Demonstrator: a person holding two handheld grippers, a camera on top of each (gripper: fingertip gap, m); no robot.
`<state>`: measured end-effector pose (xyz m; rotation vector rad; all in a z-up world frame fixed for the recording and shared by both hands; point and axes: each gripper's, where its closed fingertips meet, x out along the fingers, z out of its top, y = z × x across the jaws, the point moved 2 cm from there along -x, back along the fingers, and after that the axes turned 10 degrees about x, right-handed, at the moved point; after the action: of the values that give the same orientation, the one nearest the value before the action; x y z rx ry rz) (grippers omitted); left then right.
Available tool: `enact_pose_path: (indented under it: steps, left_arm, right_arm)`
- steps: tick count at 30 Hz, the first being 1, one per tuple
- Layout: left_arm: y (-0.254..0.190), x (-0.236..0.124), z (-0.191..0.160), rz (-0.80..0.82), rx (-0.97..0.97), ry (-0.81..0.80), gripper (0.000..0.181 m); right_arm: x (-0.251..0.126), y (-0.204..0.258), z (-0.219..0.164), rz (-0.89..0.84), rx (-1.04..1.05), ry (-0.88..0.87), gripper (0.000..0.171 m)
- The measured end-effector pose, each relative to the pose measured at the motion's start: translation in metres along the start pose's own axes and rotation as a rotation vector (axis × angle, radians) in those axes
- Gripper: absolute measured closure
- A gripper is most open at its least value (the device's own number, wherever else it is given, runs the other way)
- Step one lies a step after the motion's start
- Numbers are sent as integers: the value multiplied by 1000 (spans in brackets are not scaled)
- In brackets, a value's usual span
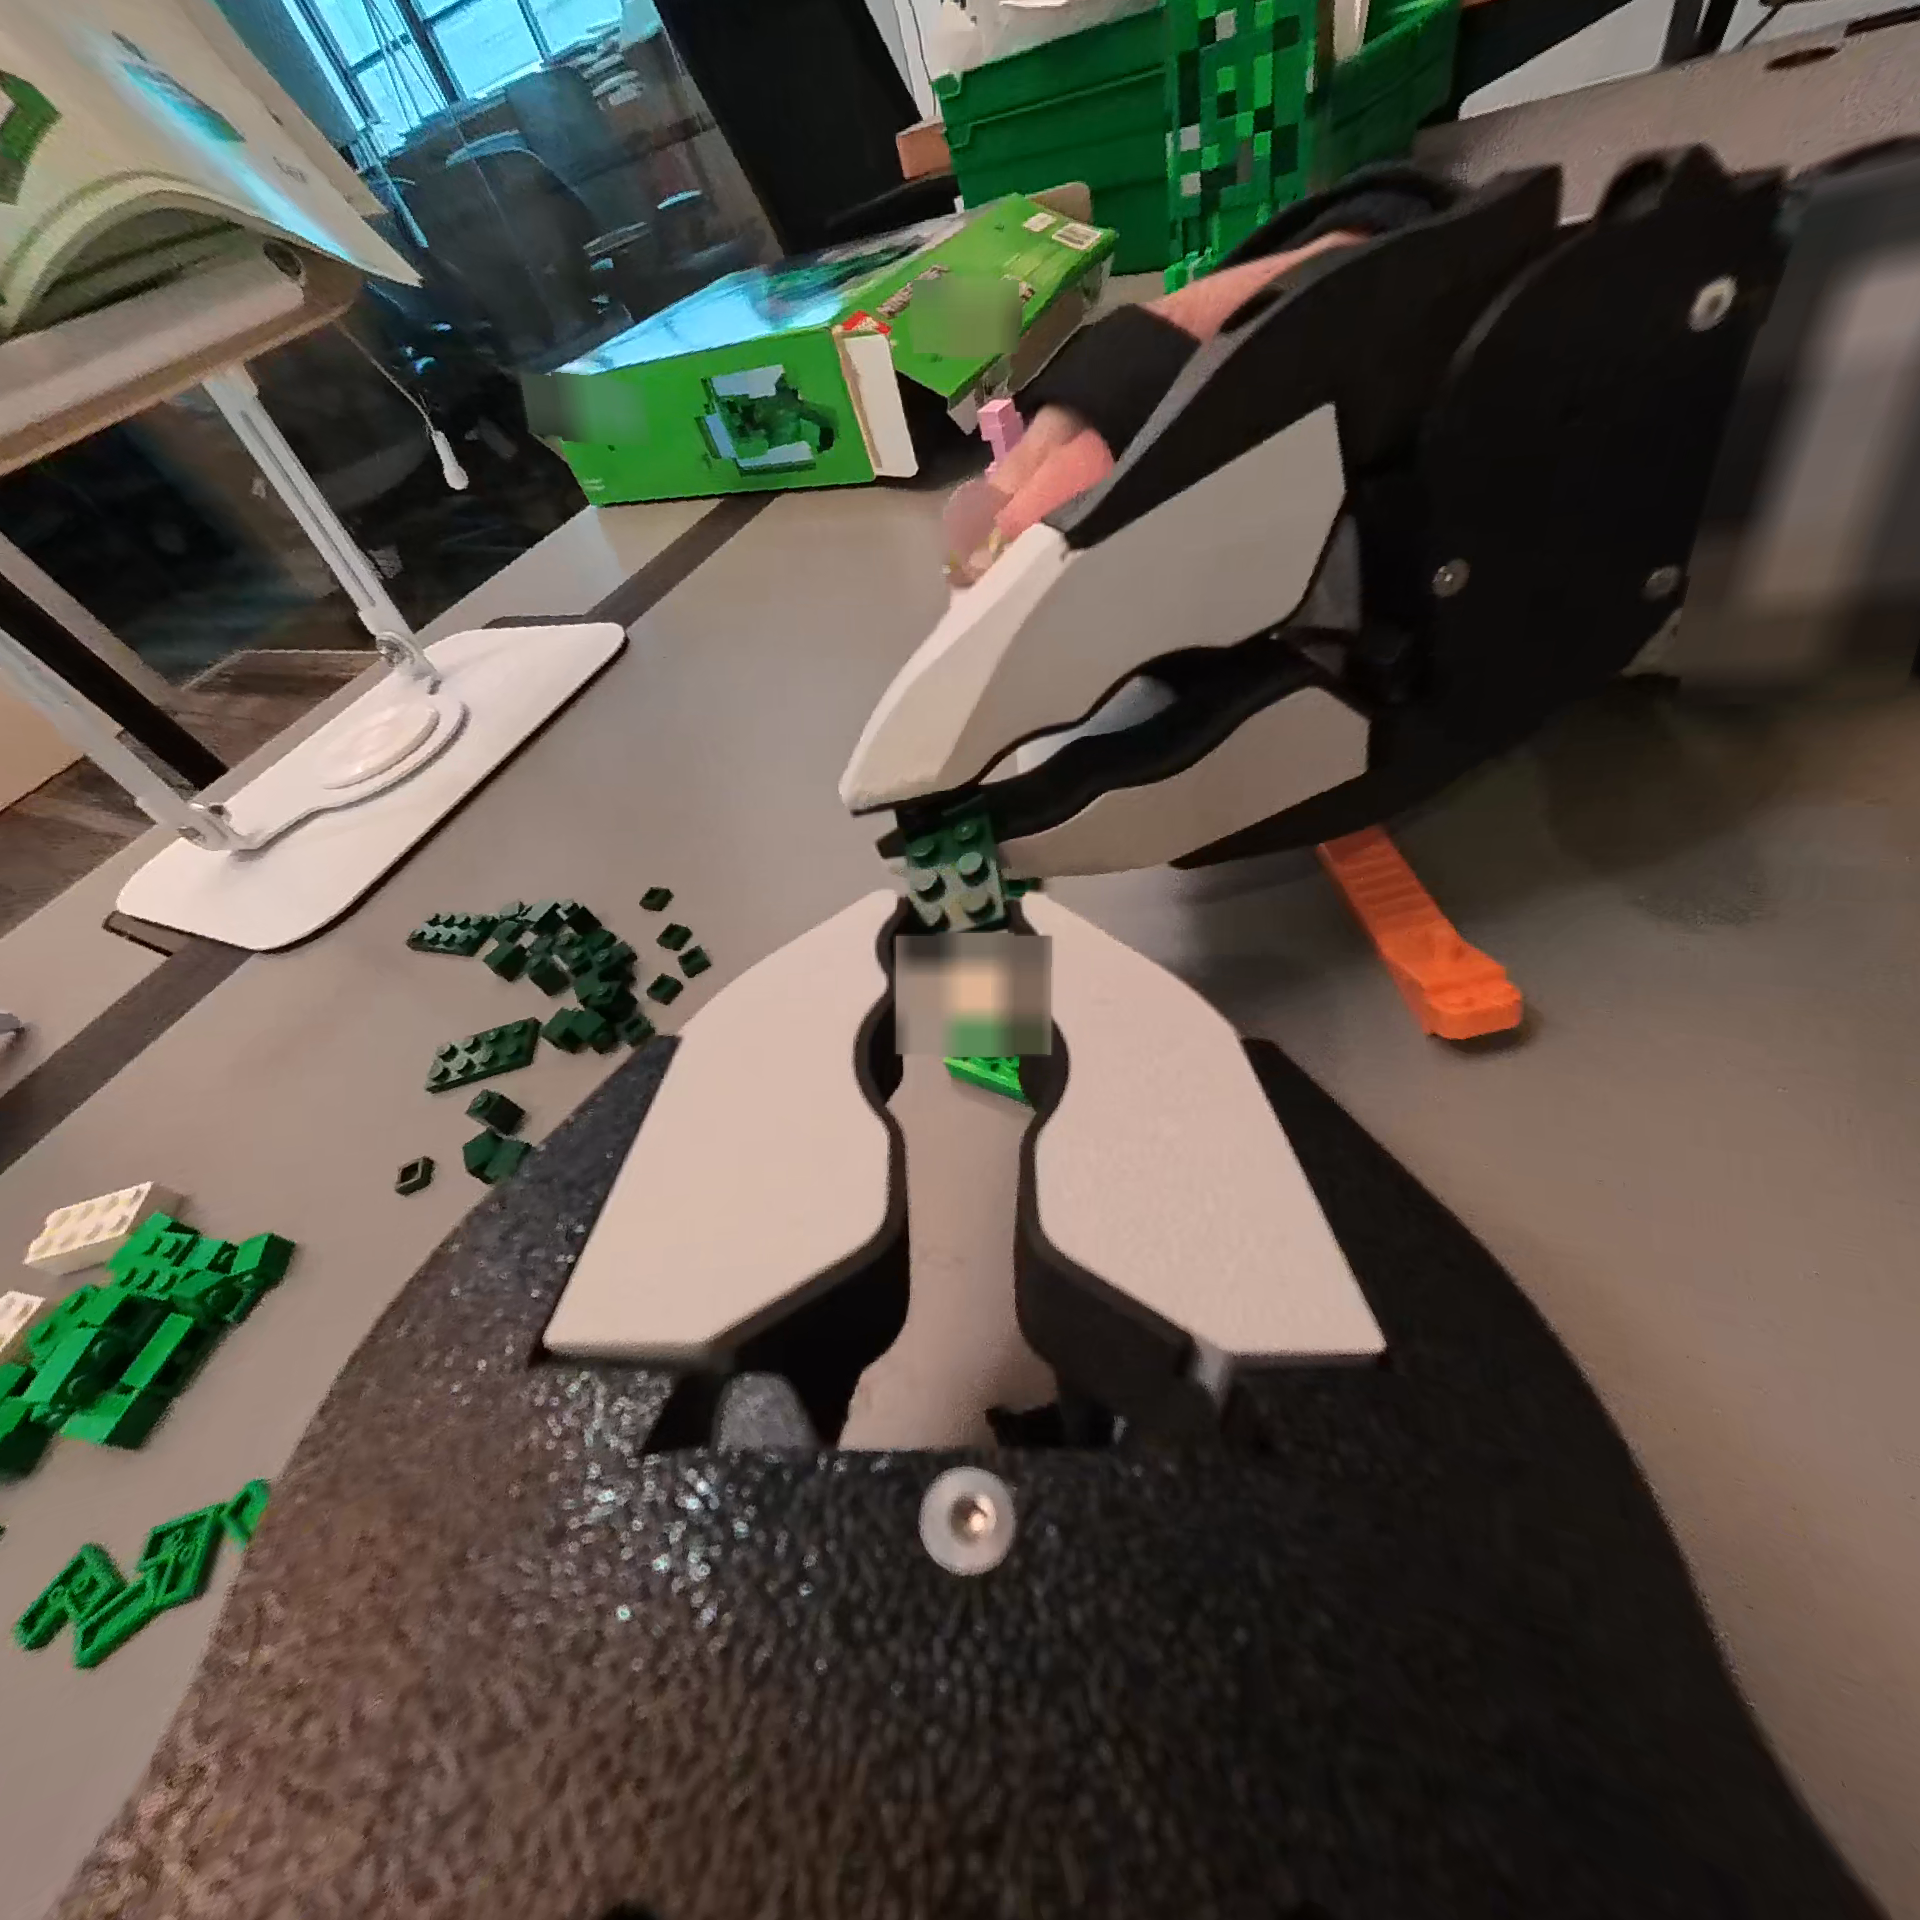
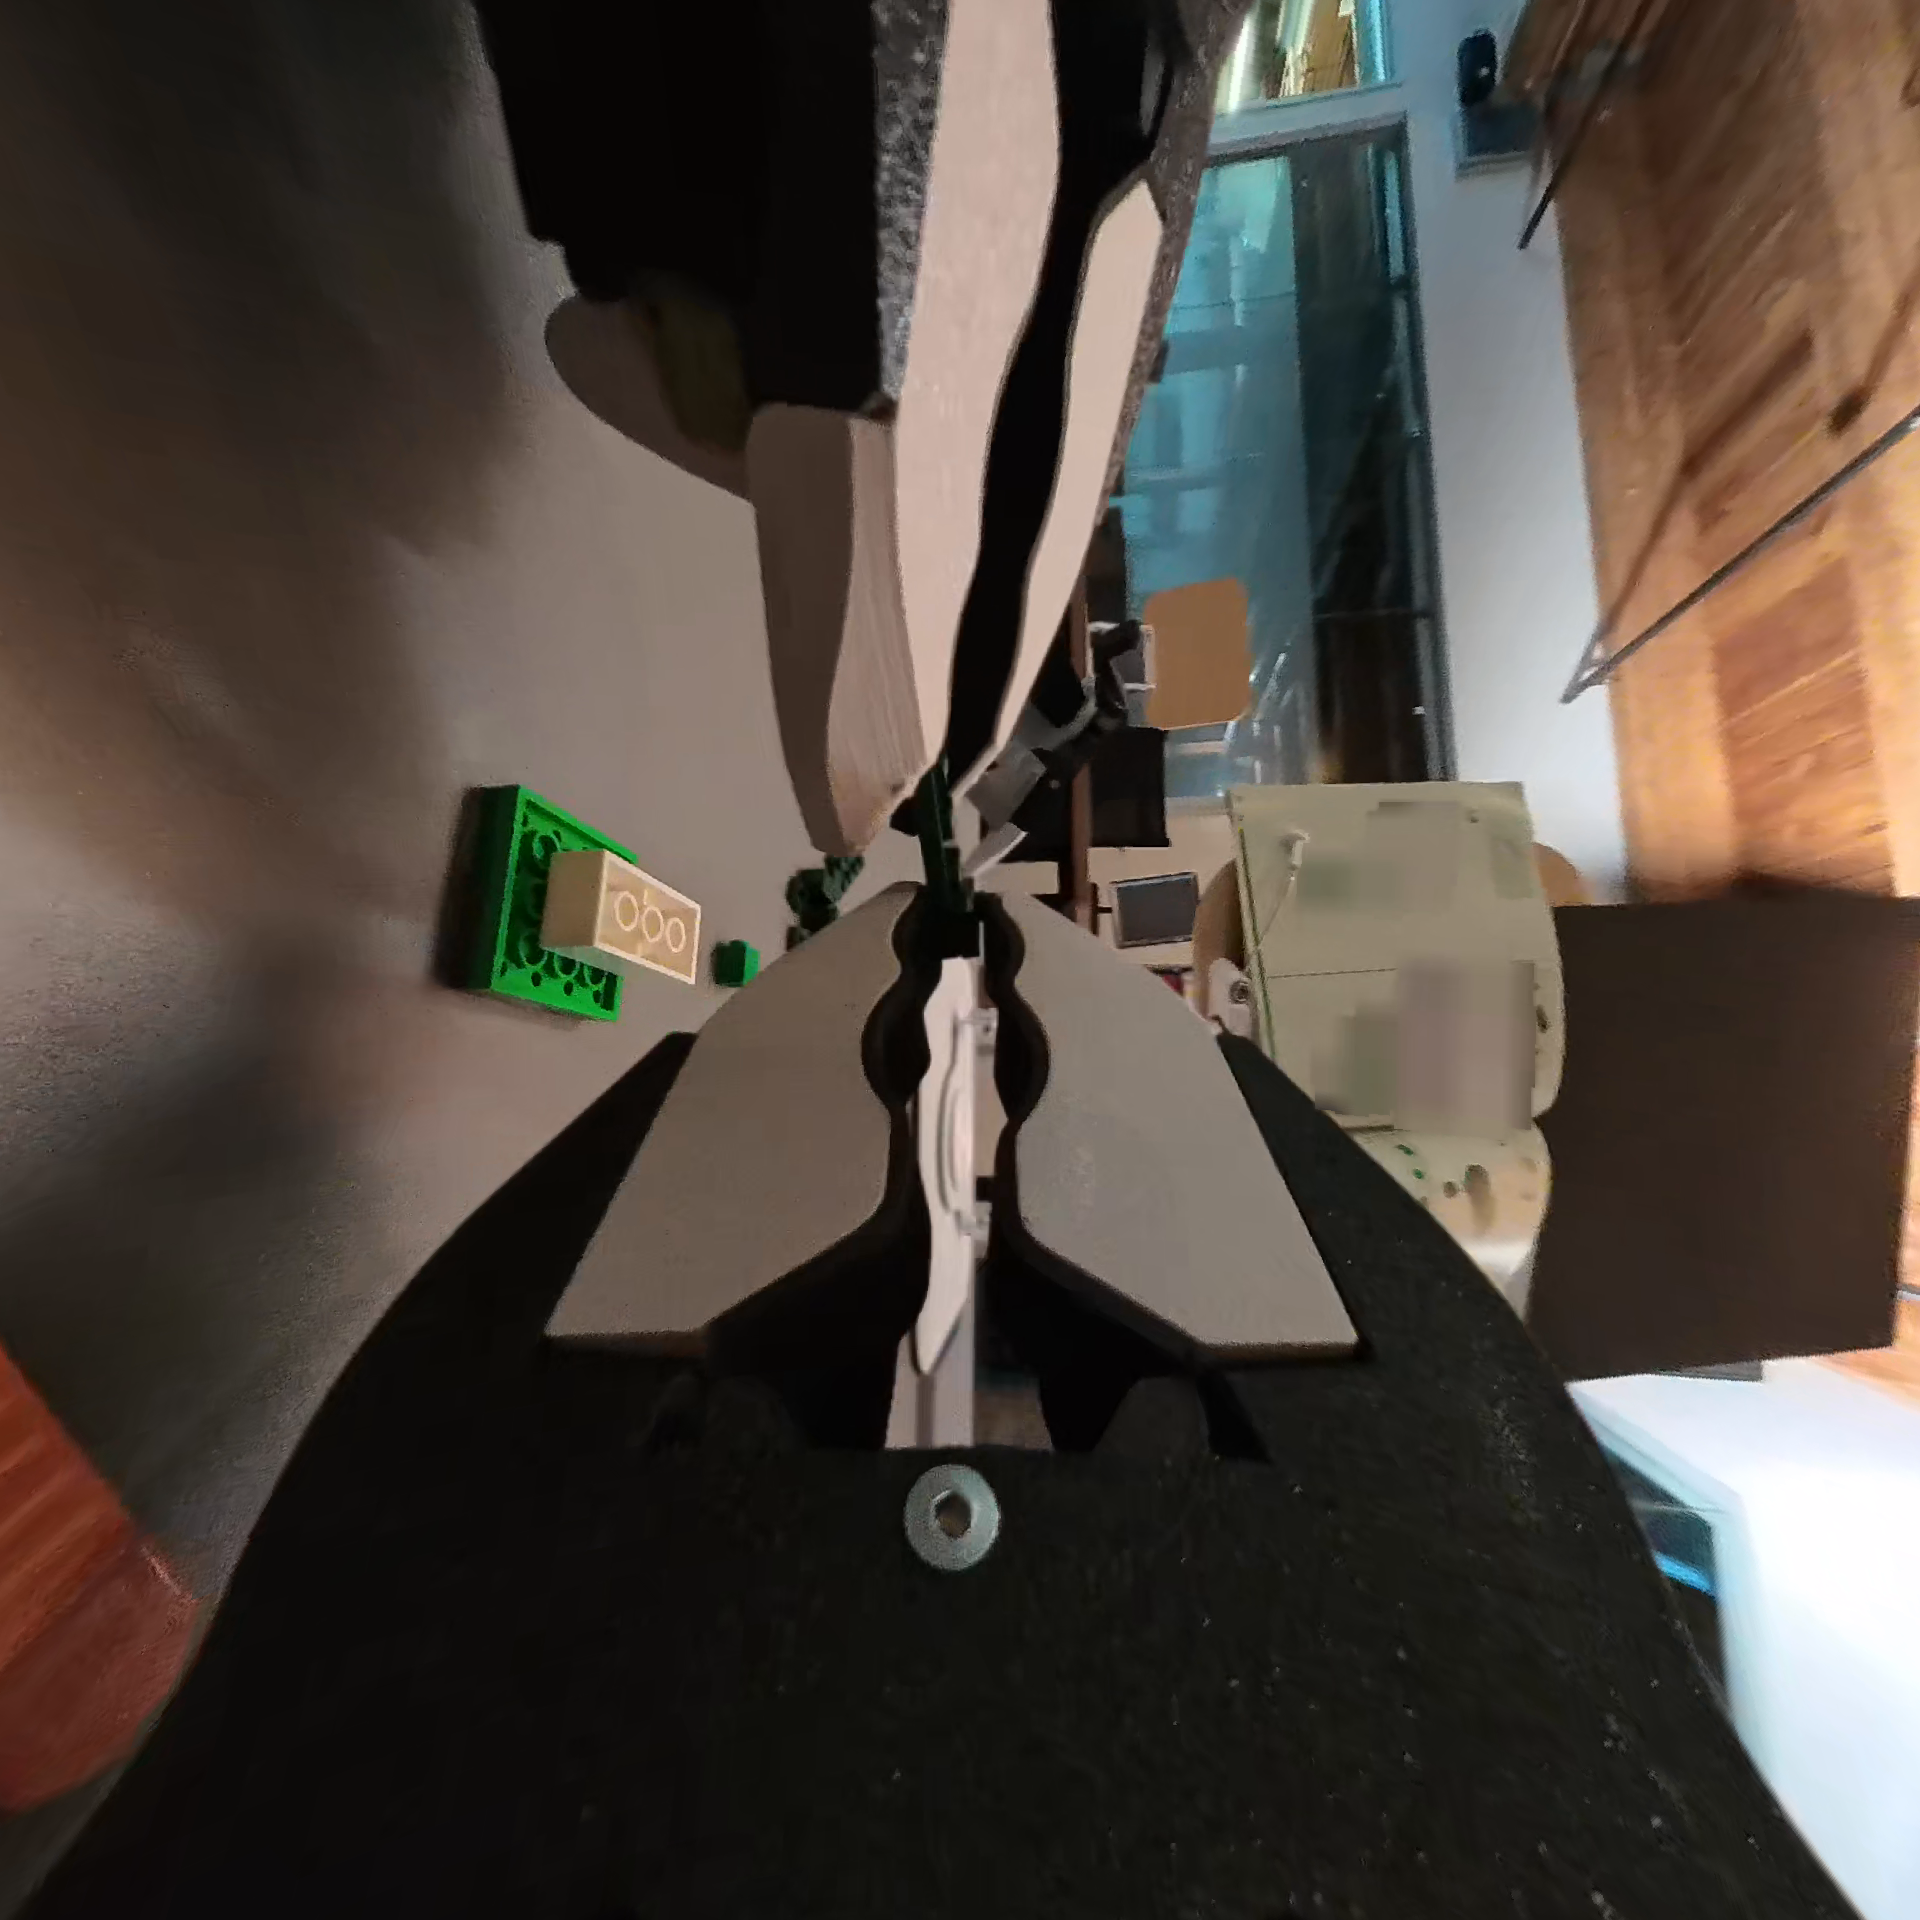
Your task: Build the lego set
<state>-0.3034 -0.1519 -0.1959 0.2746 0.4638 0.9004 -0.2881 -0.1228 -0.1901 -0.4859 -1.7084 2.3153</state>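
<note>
You have both claws on one small dark green plate (image 1: 961, 878), held up above the tabletop (image 1: 1558, 1195). Your left claw (image 1: 961, 920) is clenched on its near end, and your right claw (image 1: 935, 816) pinches the far end from the side. In the right wrist view the plate shows edge-on between the two sets of tips, so each claw has very little of it.

That thin grip is the risk. If you twist or pull the claws apart unevenly, the plate could pivot out of one pair of tips and drop. Something bright green sits behind your left claw's tips, but a blurred patch covers it, so I cannot tell whether it is joined to the plate.

A fall would likely land near the loose dark green pieces (image 1: 551, 977) or the orange separator (image 1: 1423, 945), where it would be hard to pick out. The green base with a white brick (image 2: 540, 914) lies on the tabletop, well apart.
</note>
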Motion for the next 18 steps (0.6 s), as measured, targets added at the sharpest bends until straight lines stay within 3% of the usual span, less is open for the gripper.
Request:
enact_pose_path:
  steps: [3,6,11,18]
  left_arm:
    - [1,-2,2,-8,-27,-16,165]
    - [4,-5,7,-10,-37,-49,166]
    - [6,-10,6,1,112,-74,165]
    - [-11,-17,10,-126,238,-183,166]
  right_arm:
    - [0,-2,2,-31,-8,-19,163]
    - [-2,-6,4,-21,135,-70,163]
    - [-10,5,-7,210,437,-157,149]
    - [-43,0,8,660,967,-481,144]
